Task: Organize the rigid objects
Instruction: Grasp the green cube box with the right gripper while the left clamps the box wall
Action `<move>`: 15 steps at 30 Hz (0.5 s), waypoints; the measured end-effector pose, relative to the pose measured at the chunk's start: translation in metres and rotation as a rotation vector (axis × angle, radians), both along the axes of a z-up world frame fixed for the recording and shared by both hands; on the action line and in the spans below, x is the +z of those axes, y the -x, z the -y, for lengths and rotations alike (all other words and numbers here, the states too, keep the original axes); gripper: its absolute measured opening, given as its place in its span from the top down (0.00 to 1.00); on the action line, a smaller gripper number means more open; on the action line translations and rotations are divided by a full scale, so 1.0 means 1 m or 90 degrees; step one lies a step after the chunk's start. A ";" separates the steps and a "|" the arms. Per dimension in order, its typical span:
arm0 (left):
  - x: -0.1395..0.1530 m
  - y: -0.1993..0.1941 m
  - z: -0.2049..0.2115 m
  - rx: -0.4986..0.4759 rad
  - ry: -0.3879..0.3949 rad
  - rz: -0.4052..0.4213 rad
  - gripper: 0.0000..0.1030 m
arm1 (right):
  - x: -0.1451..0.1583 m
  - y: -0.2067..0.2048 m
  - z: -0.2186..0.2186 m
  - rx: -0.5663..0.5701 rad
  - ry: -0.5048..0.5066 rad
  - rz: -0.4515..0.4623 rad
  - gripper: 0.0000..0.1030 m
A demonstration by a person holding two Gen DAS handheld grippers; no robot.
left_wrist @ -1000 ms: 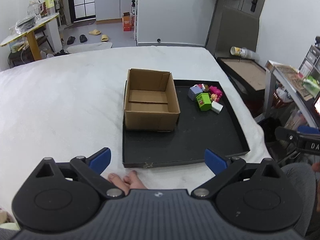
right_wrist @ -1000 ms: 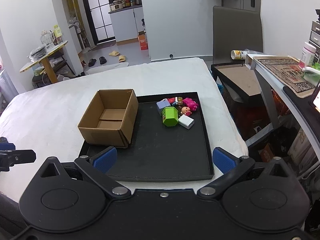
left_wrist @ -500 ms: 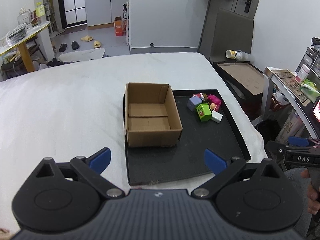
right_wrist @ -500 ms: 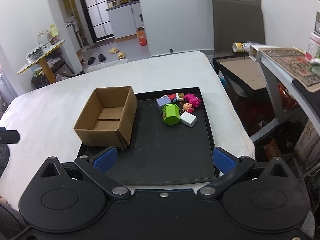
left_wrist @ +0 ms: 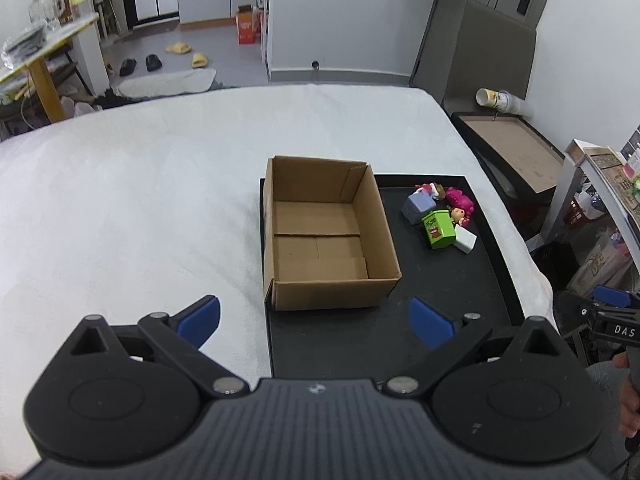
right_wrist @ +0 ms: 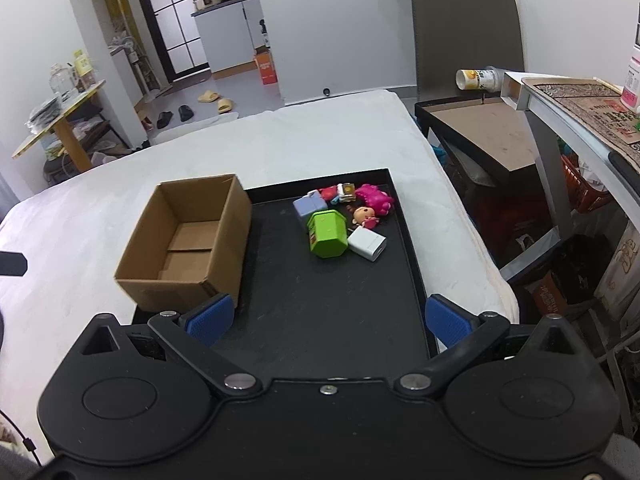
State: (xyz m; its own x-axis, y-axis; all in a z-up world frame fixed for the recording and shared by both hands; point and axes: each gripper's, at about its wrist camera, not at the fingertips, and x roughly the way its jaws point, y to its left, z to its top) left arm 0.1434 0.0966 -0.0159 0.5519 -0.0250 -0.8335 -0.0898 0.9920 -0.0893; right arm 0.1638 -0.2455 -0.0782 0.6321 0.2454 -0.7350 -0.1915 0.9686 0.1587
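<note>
An empty cardboard box (left_wrist: 320, 236) (right_wrist: 188, 240) stands on the left part of a black tray (left_wrist: 452, 300) (right_wrist: 328, 312) that lies on a white bed. A heap of small toys sits at the tray's far right: a green block (left_wrist: 438, 229) (right_wrist: 327, 233), a white cube (left_wrist: 466, 240) (right_wrist: 368, 244), a lilac block (left_wrist: 418, 207) (right_wrist: 310, 207), a small doll (right_wrist: 365, 216) and a pink toy (left_wrist: 460, 199) (right_wrist: 374, 196). My left gripper (left_wrist: 316, 322) is open above the tray's near left. My right gripper (right_wrist: 326, 320) is open over the tray's near edge. Both hold nothing.
The white bed (left_wrist: 140, 200) spreads wide to the left of the tray. To the right stand a dark low table (right_wrist: 488, 136) with a cup on its side (right_wrist: 478, 79), a grey chair (right_wrist: 464, 36) and a shelf (right_wrist: 576, 116). A person's hand (left_wrist: 630, 396) shows at the right.
Both grippers have risen and moved forward toward the tray, so box and toys look nearer and lower. Nothing on the tray has moved. Both grippers stay open.
</note>
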 end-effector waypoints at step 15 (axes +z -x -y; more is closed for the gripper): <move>-0.055 -0.056 -0.026 0.005 -0.002 -0.026 0.02 | -0.044 -0.046 0.002 -0.035 0.017 -0.033 0.02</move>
State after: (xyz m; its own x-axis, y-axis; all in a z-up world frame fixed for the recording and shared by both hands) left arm 0.1996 0.1228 -0.0709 0.5170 -0.0181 -0.8558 -0.1007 0.9916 -0.0818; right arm 0.2101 -0.2476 -0.1221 0.6047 0.1913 -0.7731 -0.1299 0.9814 0.1412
